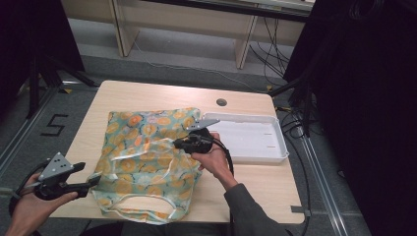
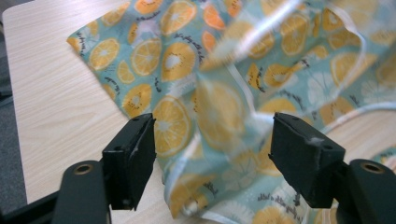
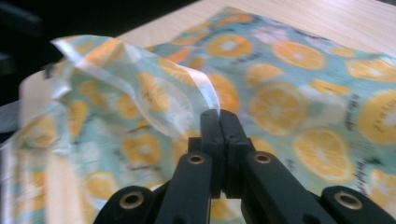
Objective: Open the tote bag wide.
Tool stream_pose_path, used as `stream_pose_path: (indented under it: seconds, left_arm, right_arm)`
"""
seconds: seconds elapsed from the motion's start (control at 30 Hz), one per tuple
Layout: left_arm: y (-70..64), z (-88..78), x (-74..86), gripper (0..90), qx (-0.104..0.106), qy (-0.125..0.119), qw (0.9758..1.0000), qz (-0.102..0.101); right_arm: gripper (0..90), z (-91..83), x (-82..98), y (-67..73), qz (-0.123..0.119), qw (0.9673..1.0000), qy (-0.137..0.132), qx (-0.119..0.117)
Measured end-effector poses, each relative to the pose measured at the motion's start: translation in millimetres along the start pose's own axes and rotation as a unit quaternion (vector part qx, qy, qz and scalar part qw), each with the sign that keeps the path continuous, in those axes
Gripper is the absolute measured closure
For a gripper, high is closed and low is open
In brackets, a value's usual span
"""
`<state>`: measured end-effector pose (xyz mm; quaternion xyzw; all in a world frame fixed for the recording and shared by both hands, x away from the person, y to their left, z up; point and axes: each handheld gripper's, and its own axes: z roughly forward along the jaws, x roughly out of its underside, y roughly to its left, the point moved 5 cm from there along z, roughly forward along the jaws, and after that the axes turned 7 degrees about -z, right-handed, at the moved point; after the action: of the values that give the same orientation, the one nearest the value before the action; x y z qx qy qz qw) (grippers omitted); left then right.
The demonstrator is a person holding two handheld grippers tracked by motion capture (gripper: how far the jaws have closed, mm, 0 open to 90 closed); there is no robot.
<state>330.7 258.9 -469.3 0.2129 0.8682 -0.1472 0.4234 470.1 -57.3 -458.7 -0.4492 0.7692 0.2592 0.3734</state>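
Wooden table (image 1: pixel 147 93), orange-print bag (image 1: pixel 142 162) lying lengthwise front-to-back

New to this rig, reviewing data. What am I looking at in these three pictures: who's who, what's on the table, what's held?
No robot arm here: a person holds a two-jaw gripper in each hand. The high view looks down on the table from the person's side; the other two pictures come from cameras riding on each gripper, looking along its black jaws.

On the table lie an orange-print bag with white handles and a white tray to its right.

The right gripper is shut on the bag's white-edged rim, lifting a fold of it. The left gripper is open at the bag's near left edge; fabric shows between its jaws, but the pads are not pressing on it.
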Motion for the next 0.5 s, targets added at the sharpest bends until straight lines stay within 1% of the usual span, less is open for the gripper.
stream_pose_path:
  seconds: [0.03, 0.07, 0.1, 0.13, 0.17, 0.2, 0.23, 0.27, 0.3, 0.33, 0.37, 0.4, 0.43, 0.47, 0.5]
  left_arm:
    - [0.0, 0.0, 0.0, 31.1, 0.000, 0.000, 1.0000, 0.000]
    - [-1.7, 1.7, 1.2, 31.1, 0.002, 0.017, 0.9997, 0.020]
    - [-2.9, 3.5, 2.9, 31.0, 0.004, 0.028, 0.9991, 0.033]
    - [-5.3, 6.8, 4.8, 30.8, 0.000, 0.033, 0.9988, 0.037]
    - [-5.3, 6.8, 4.8, 30.6, 0.000, 0.033, 0.9988, 0.037]
    - [-6.5, 12.1, 6.5, 30.4, -0.008, 0.053, 0.9961, 0.069]
    - [-6.5, 12.1, 6.5, 30.3, -0.008, 0.053, 0.9961, 0.069]
    - [-8.5, 21.6, 7.5, 30.3, -0.013, 0.060, 0.9949, 0.080]
    - [-8.0, 27.2, 7.4, 30.7, -0.012, 0.067, 0.9927, 0.100]
    - [-9.8, 33.2, 8.5, 30.9, -0.015, 0.076, 0.9919, 0.100]
    - [-10.2, 39.8, 9.0, 31.9, -0.014, 0.080, 0.9904, 0.112]
    - [-8.8, 45.6, 6.8, 35.6, -0.009, 0.082, 0.9857, 0.147]
    - [-12.0, 50.9, 9.2, 40.3, -0.004, 0.079, 0.9877, 0.135]
    - [-12.4, 55.4, 9.0, 49.0, 0.001, 0.080, 0.9859, 0.146]
    - [-12.5, 60.4, 8.4, 60.9, 0.005, 0.080, 0.9846, 0.155]
  right_arm:
    - [90.0, 2.9, 1.4, -3.6, 0.003, 1.0000, 0.000, 0.006]
    - [90.0, 5.4, 3.9, -7.6, 0.004, 0.9999, 0.010, 0.005]
    - [90.0, 6.7, 6.8, -10.2, 0.014, 0.9996, 0.023, 0.010]
    - [90.0, 8.2, 8.7, -13.7, 0.011, 0.9995, 0.028, 0.012]
    - [90.0, 8.2, 8.7, -13.7, 0.011, 0.9995, 0.028, 0.012]
    - [90.0, 8.9, 10.0, -15.8, 0.017, 0.9993, 0.029, 0.015]
    - [90.0, 8.4, 10.1, -16.9, 0.013, 0.9994, 0.028, 0.014]
    - [90.0, 8.0, 10.0, -16.5, 0.019, 0.9994, 0.028, 0.010]
    - [89.8, 8.4, 10.0, -16.7, 0.020, 0.9995, 0.023, 0.007]
    - [89.4, 7.8, 10.2, -17.3, 0.020, 0.9995, 0.025, 0.004]
    - [88.9, 8.1, 10.7, -16.4, 0.022, 0.9994, 0.026, 0.003]
    - [88.4, 8.0, 11.7, -17.6, 0.019, 0.9993, 0.032, 0.009]
    - [87.9, 8.5, 12.2, -17.2, 0.016, 0.9992, 0.033, 0.016]
    - [87.2, 8.1, 13.0, -16.5, 0.013, 0.9989, 0.043, 0.015]
    - [86.5, 9.6, 12.9, -16.2, 0.004, 0.9991, 0.038, 0.019]
